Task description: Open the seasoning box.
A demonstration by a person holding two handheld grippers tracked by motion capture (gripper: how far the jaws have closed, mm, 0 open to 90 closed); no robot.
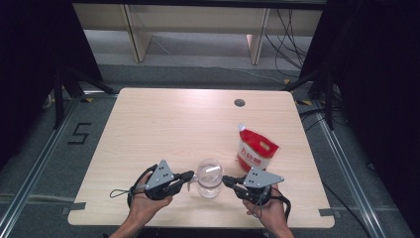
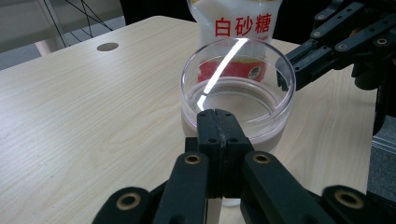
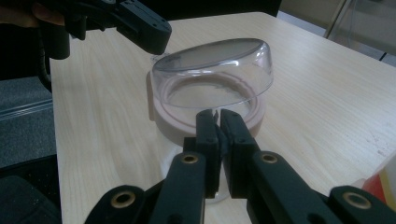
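A clear jar (image 1: pixel 209 178) stands near the front edge of the table (image 1: pixel 163 124), its see-through lid (image 3: pixel 215 60) tilted, raised on one side above the pinkish rim. The left gripper (image 1: pixel 187 176) sits just beside the jar on its left, jaws pressed together with nothing between them, tips right at the rim. The right gripper (image 1: pixel 227 180) meets the jar from the opposite side, its jaws drawn together too, a thin slit between the tips, and I cannot tell whether they pinch the lid's edge. Behind and to the right stands a red and white sugar bag (image 1: pixel 255 149), near the jar but apart.
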